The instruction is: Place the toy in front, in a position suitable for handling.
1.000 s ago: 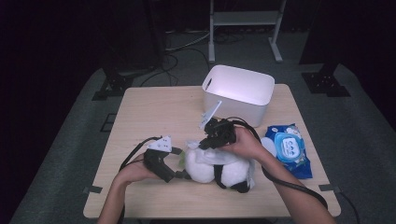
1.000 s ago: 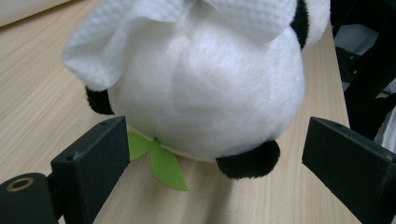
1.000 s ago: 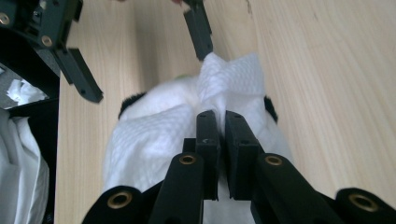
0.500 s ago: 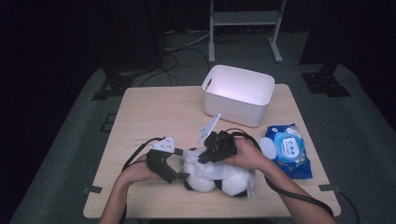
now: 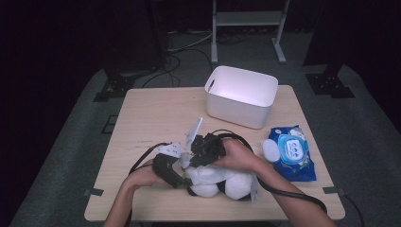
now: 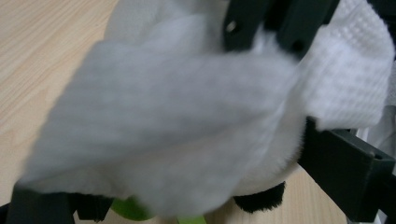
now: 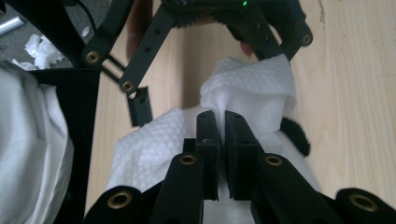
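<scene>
The step in hand is judged to be the wiping of a plush toy [image 5: 215, 182] with a wet wipe [image 7: 247, 93], done low in the middle of the high view, near the front edge of the surface [image 5: 156, 113].

At lower left of centre in that view, the left gripper [image 5: 182, 176] is held low against the toy's left side. In the left gripper view its jaws stand at the frame's lower left and right with the toy's white body and a fold of wipe [image 6: 154, 135] between them. The jaws have just been closing, yet whether the pads press on the toy cannot be told, as the wipe hides the contact.

Just right of it, the right gripper [image 5: 192, 158] is laid over the top of the toy. In the right gripper view its jaws are clenched on the wipe, which is bunched at their tips over the white plush beside a black ear [image 7: 295, 135].

To the right, a white bin [image 5: 241, 94] stands at the upper middle and a blue wipe pack [image 5: 293, 153] lies at the right edge of the surface.

The next move calls for the toy to be held steady on the left while the pinched wipe is dragged across the fur with light pressure, so that the wipe is not pulled from the jaws.
</scene>
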A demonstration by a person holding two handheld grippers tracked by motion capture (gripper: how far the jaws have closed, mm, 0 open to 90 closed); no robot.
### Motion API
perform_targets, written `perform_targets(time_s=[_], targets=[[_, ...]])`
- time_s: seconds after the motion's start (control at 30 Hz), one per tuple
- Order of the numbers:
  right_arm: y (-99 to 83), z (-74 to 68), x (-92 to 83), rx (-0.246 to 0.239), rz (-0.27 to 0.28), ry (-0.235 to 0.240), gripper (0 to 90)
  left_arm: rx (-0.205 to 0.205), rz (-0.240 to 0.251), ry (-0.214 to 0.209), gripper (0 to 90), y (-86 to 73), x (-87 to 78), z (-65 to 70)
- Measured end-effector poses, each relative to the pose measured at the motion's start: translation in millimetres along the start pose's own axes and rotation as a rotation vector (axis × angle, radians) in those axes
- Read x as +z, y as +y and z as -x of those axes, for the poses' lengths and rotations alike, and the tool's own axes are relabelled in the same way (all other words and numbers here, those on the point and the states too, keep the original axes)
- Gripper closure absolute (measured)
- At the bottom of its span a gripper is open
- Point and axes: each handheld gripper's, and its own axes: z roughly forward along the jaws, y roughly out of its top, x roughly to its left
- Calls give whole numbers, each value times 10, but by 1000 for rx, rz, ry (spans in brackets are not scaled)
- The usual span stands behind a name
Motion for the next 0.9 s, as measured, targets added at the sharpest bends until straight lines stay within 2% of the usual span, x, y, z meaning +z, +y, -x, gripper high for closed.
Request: perform_targets(time_s=[0.07,0.17,0.23,0.4,0.5,0.6,0.77,0.9], targets=[[24,28,18,-6,-14,-10,844,-8,5,1,116,-3,2,-1],[-20,106,-35,11,-9,-30,844,-3,1,3,117,-6,2,-1],[-80,142,-90,41,-10,-38,844,-5,-5,0,117,-7,6,2],[-247,179,-240,59,1,-67,844,1,-6,3,116,-5,8,2],[-361,175,-318,91,-7,-79,843,-2,-5,3,116,-5,9,4],[-455,169,-378,101,-17,-90,841,-3,-3,4,116,-4,11,6],[-549,169,-429,136,1,-83,784,4,-11,6,115,3,7,7],[-561,161,-473,133,25,-63,758,5,-11,7,114,4,6,8]])
